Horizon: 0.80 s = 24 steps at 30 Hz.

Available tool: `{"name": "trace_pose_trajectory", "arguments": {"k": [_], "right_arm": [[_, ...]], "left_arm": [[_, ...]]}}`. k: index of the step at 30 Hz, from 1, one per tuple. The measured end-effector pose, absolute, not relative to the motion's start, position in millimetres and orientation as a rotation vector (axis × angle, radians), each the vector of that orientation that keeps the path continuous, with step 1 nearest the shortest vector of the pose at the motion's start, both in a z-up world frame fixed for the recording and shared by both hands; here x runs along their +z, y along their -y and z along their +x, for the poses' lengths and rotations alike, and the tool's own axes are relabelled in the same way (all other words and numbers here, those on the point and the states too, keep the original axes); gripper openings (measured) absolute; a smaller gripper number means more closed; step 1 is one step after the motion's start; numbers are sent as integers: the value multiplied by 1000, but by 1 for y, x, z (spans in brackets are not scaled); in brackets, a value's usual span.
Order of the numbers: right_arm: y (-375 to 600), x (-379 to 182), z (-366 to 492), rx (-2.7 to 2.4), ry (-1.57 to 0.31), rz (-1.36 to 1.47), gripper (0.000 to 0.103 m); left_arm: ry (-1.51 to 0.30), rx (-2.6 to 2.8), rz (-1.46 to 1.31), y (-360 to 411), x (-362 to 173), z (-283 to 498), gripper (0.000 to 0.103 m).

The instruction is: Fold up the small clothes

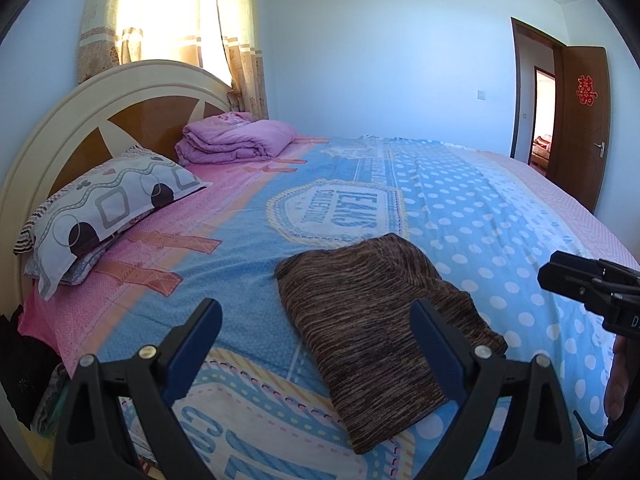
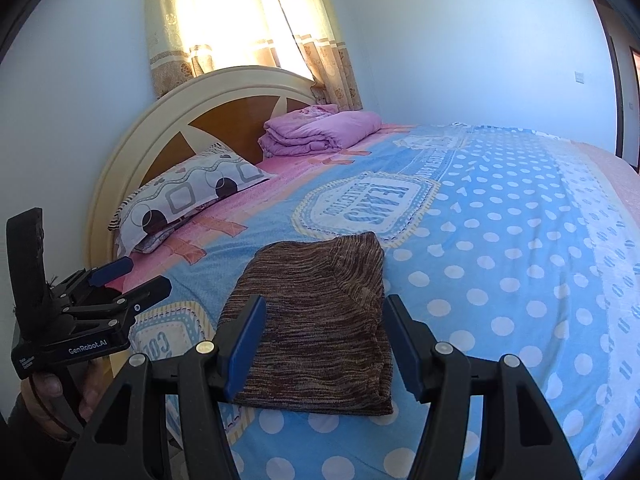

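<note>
A brown striped knit garment (image 1: pixel 380 312) lies folded into a compact rectangle on the blue polka-dot bedspread (image 1: pixel 500 240); it also shows in the right wrist view (image 2: pixel 320 320). My left gripper (image 1: pixel 316 320) is open and empty, held above the near edge of the bed just left of the garment; it also shows at the left of the right wrist view (image 2: pixel 138 276). My right gripper (image 2: pixel 324 336) is open and empty, hovering over the garment's near part. Its body shows at the right edge of the left wrist view (image 1: pixel 592 284).
A patterned pillow (image 1: pixel 104 204) and a folded pink quilt (image 1: pixel 236 140) lie by the headboard (image 1: pixel 60 132). A curtained window (image 1: pixel 172 20) is behind it. An open brown door (image 1: pixel 580 120) is at the far right.
</note>
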State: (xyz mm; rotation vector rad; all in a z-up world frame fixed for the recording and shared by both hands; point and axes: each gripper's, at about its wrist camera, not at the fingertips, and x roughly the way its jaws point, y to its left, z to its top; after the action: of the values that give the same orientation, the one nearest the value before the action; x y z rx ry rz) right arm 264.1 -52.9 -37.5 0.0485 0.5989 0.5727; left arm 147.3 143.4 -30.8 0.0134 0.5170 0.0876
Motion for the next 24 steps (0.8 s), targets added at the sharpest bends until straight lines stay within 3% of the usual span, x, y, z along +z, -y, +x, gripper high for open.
{"name": "trace_pose_trajectory", "arguments": {"k": [22, 24], "right_arm": [[52, -38, 263, 583, -587, 45, 62], [52, -37, 263, 583, -585, 47, 62]], "left_arm": [[-529, 89, 11, -143, -37, 147, 98], [-535, 87, 4, -143, -37, 148, 103]]}}
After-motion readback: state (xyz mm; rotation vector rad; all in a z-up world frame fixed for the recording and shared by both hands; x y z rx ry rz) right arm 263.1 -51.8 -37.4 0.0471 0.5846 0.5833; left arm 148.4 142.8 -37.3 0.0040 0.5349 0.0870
